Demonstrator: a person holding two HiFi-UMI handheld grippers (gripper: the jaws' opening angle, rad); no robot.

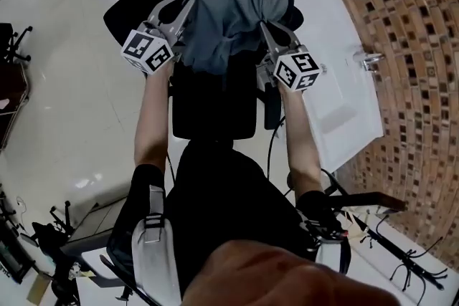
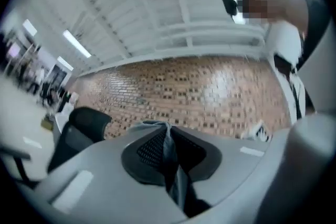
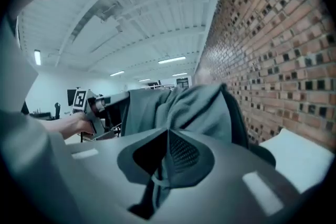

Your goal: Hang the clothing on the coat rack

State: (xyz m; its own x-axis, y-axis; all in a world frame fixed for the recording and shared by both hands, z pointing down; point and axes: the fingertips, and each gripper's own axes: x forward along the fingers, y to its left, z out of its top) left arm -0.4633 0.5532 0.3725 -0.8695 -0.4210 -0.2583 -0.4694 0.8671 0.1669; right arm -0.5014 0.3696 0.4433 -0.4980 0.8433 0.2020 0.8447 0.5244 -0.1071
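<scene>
Your left gripper (image 1: 188, 5) sits at 11 o'clock in the head view. Its jaws are pinched tight on a thin fold of the shirt (image 1: 233, 3), with grey cloth squeezed between the pads. Your right gripper (image 1: 265, 29) is at 1 o'clock and slightly nearer you. It is clamped the same way on another fold, and a strand of cloth trails down out of the closed pads.

The shirt is bunched, not spread. Its long axis runs from one claw to the other, roughly 9 to 3 o'clock. The bulk is heaped beyond the claws toward 12. In the right gripper view it hangs as a draped sheet between the two grippers.

Below the shirt and your forearms is a black chair (image 1: 214, 111), with its armrest just beside your right arm.

At 3 o'clock, the near edge of the white table (image 1: 337, 82) lies close to your right gripper. The brick wall (image 1: 409, 46) rises just past it, so that side is tight. From 8 to 10 o'clock the pale floor (image 1: 64, 104) gives you open room.
</scene>
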